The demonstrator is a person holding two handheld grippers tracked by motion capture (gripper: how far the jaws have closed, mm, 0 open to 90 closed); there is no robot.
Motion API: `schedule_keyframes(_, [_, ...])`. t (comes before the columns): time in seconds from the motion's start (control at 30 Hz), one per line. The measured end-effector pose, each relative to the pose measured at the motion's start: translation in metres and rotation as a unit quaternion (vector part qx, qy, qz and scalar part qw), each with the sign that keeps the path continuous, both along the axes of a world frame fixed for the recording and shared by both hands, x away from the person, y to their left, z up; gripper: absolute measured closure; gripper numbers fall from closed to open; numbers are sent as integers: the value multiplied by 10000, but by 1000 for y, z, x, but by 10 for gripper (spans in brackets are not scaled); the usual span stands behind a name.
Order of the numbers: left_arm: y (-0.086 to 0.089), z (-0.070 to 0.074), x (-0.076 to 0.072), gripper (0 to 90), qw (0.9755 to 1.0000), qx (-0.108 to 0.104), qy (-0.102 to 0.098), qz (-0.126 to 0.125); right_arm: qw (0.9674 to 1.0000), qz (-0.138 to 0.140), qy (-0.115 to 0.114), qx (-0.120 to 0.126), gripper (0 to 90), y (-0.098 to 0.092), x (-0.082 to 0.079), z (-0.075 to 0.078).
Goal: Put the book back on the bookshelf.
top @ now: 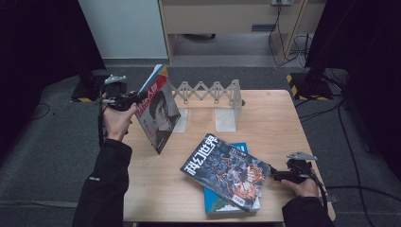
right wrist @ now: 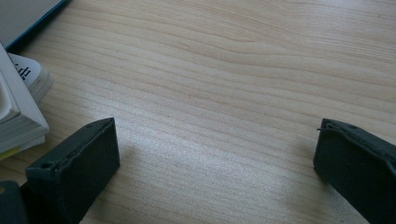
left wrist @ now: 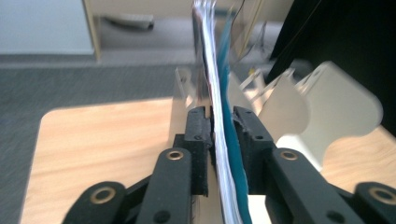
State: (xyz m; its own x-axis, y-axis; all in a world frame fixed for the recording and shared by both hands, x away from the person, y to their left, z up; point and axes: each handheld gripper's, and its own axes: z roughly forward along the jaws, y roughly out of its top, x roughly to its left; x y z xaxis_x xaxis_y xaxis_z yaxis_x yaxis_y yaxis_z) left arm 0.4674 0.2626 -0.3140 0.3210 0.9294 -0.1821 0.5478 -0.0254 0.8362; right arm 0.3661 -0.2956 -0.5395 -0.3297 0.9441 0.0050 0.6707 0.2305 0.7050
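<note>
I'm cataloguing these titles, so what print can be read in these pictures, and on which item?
"科幻世界": large white title on the dark magazine lying on the blue book.
Red-and-white title on the magazine held upright in the left tool: too blurred; it seems to end in "人物".
Small white mark on the left sleeve: too small to read.
Black print on a page edge in the right gripper view: illegible.

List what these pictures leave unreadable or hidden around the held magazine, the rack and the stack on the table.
- Held magazine, left gripper view: cover unseen, only blurred page edges between the left gripper jaws.
- White rack, high view: its left end is hidden behind the magazine.
- Blue book, high view: cover mostly hidden under the comic magazine.
- Stack, right gripper view: cut off by the left edge beside the open right gripper.
- Cover text, high view: too small.
</note>
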Motion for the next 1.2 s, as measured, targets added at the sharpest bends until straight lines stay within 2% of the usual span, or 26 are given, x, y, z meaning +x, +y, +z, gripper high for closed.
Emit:
schedule_keyframes(0.03, [-2, -1, 4, 734, 9999, 64, 121, 3, 10000, 4, 1, 2, 6, 0, 0, 0])
schedule_keyframes(0.1, [-5, -4, 9, 751, 9994, 251, 231, 17, 10000, 14, 12, 2, 5, 0, 0, 0])
schedule_keyframes(0.2, [-7, -4, 12, 836, 9991, 220, 355, 26, 10000, 18, 12, 6, 6, 0, 0, 0])
schedule_keyframes(0.23, [-8, -3, 12, 849, 9989, 294, 364, 51, 10000, 20, 12, 7, 6, 0, 0, 0])
schedule_keyframes(0.33, [-11, -2, 11, 860, 9986, 404, 298, 136, 10000, 13, 25, 24, 6, 1, 0, 0])
schedule_keyframes(0.5, [-20, -1, 10, 861, 9987, 363, 18, 365, 10000, 25, 20, 10, 6, 0, 0, 0])
schedule_keyframes(0.67, [-31, -1, 16, 862, 9968, 367, -118, 698, 10000, 31, 27, 16, 6, 1, 0, 0])
schedule_keyframes(0.87, [-43, -6, 25, 862, 9930, 536, -97, 1050, 10000, 57, 10, 8, 6, 1, 0, 0])
schedule_keyframes(0.93, [-44, -7, 27, 862, 9922, 533, -130, 1120, 10000, 60, 12, 9, 7, 1, 0, 0])
schedule_keyframes(1.07, [-44, -6, 32, 861, 9915, 427, -90, 1223, 10000, 72, 25, 19, 7, 1, 0, 0])
schedule_keyframes(1.2, [-45, -5, 32, 861, 9911, 481, -88, 1239, 10000, 79, 21, 16, 7, 1, 0, 0])
